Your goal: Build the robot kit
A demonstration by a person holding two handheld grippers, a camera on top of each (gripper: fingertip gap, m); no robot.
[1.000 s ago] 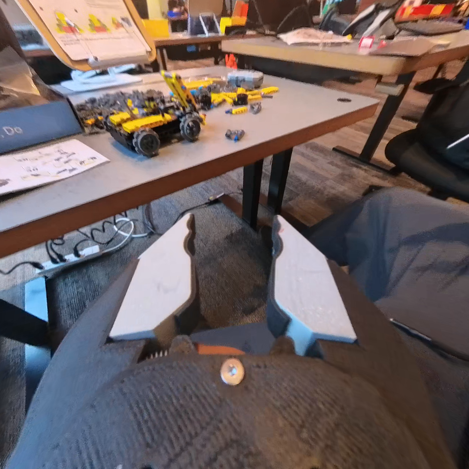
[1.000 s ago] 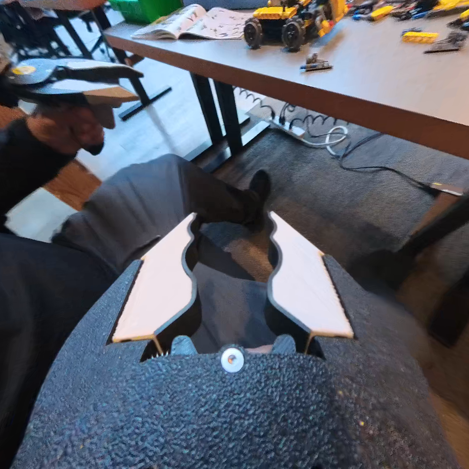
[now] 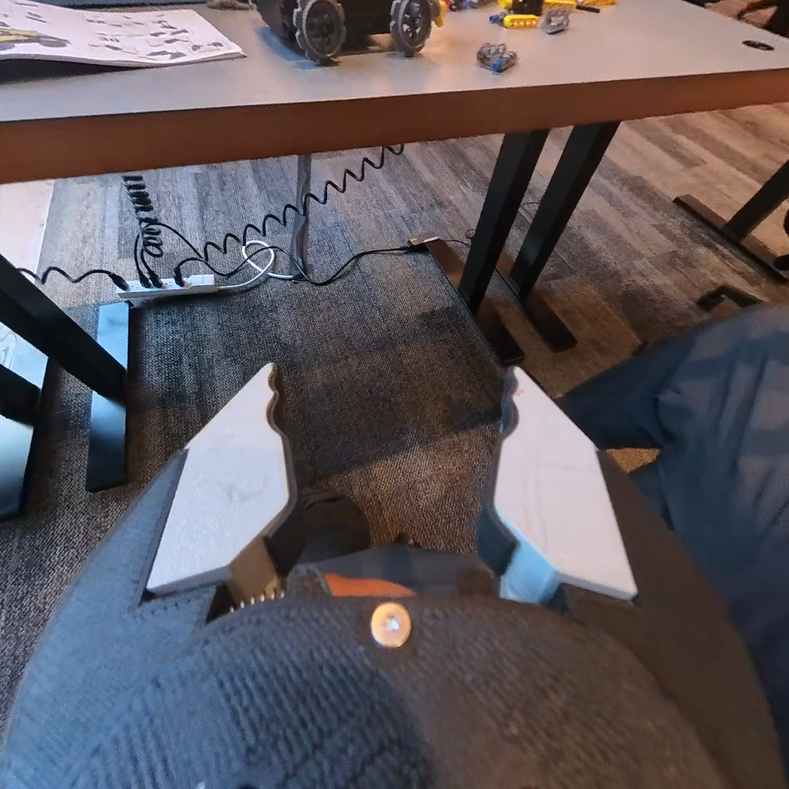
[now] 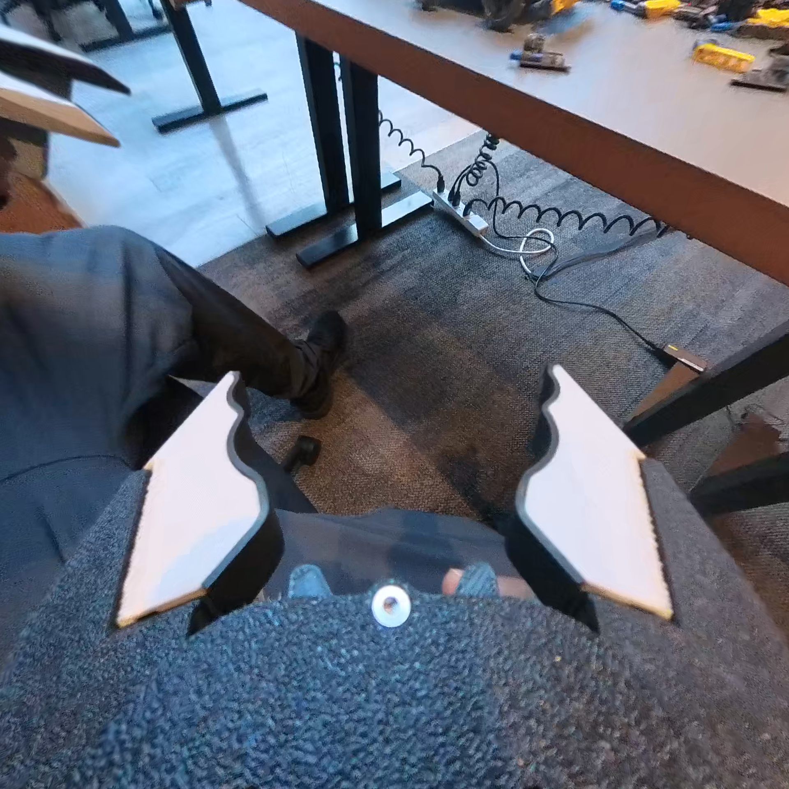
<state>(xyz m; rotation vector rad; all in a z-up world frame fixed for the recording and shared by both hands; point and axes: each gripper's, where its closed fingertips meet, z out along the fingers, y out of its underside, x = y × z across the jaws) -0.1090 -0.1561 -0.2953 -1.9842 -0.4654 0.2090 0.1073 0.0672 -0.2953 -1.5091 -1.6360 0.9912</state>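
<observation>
Left wrist view: grey carpet (image 3: 384, 341) under table (image 3: 384, 98)

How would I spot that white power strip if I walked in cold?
Look under the grey table with the brown edge, down on the carpet. The power strip lies flat by a black table leg. It is the only white bar there, with black coiled cables plugged in.

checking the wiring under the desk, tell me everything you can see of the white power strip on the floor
The white power strip is a long, slim plastic bar lying flat on the grey carpet under the table, near a black table leg. Several black plugs sit in its sockets, and their coiled black cords rise toward the tabletop. A thin white cable loops on the carpet beside one end. In the right wrist view it appears at an angle, with the same plugs in it. No hand-held gripper touches it.
</observation>
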